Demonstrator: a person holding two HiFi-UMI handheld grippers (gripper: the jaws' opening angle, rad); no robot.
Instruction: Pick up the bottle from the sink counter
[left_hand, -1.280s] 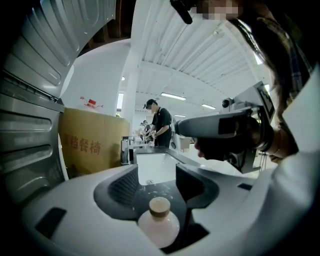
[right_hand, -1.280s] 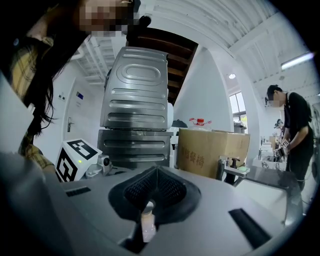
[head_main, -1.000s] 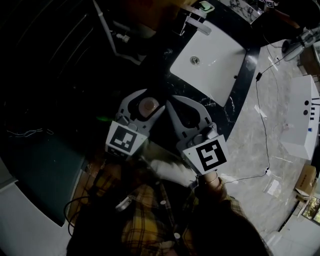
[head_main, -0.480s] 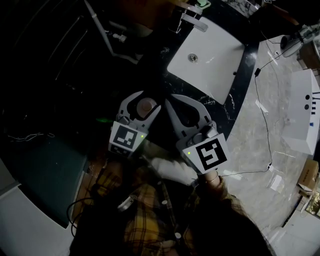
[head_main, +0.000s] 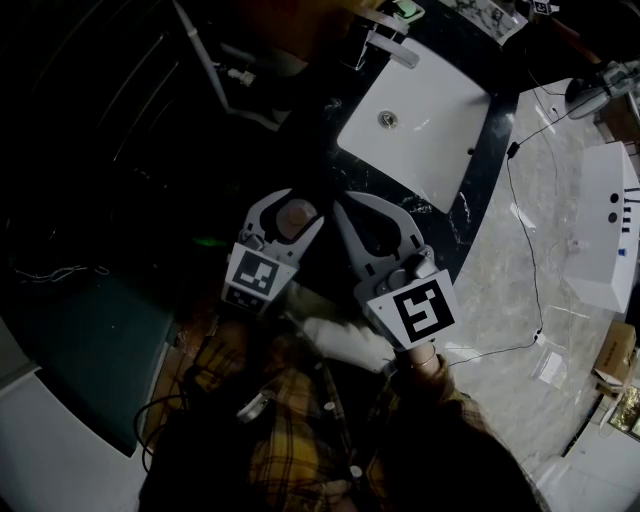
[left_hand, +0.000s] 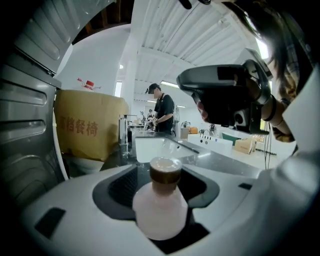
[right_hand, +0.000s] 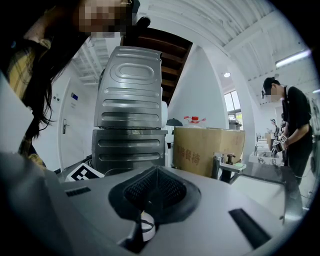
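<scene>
Head view shows one bottle (head_main: 294, 214), one white sink (head_main: 430, 120) set in one dark counter (head_main: 478, 205), and two grippers: the left gripper (head_main: 290, 203) and the right gripper (head_main: 347, 207). The left gripper's jaws are closed around the pale, brown-capped bottle and press it from both sides. Just to its right, the right gripper's jaws are brought fully together with nothing between them. Bottle and both grippers lie near and left of the sink, by the counter's near edge.

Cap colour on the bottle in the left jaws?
Brown cap on the bottle; best in left gripper view.
</scene>
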